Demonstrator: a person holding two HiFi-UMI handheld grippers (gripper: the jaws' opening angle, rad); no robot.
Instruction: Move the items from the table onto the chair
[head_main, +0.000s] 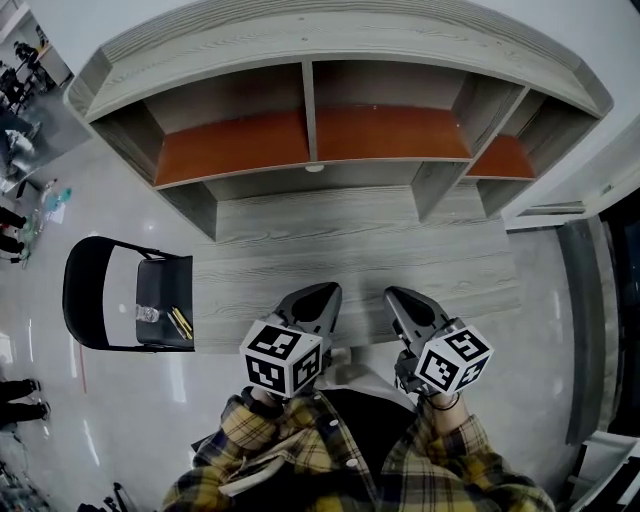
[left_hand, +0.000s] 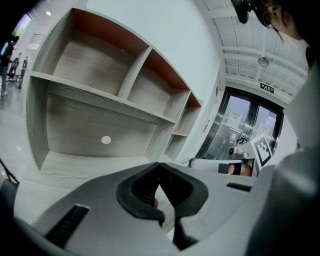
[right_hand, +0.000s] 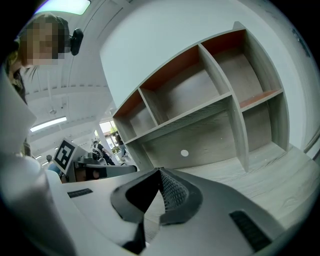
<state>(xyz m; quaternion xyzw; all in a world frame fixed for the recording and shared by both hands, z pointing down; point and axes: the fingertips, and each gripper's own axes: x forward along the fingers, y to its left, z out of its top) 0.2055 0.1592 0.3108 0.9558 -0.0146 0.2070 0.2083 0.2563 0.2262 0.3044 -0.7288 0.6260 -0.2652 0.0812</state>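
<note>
Head view | left gripper (head_main: 322, 292) and right gripper (head_main: 400, 297) are hovering clenched, empty, over the table (head_main: 350, 250) | clear item (head_main: 147, 314) and yellow sticks (head_main: 180, 322) are lying on the chair (head_main: 160, 275) | risk: bumping chair, spilling them.

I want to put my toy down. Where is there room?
The grey wooden tabletop is bare from its shelves to the left hand-held gripper and right hand-held gripper. The black chair seat is crowded: a small clear item and yellow sticks lie there.
</note>
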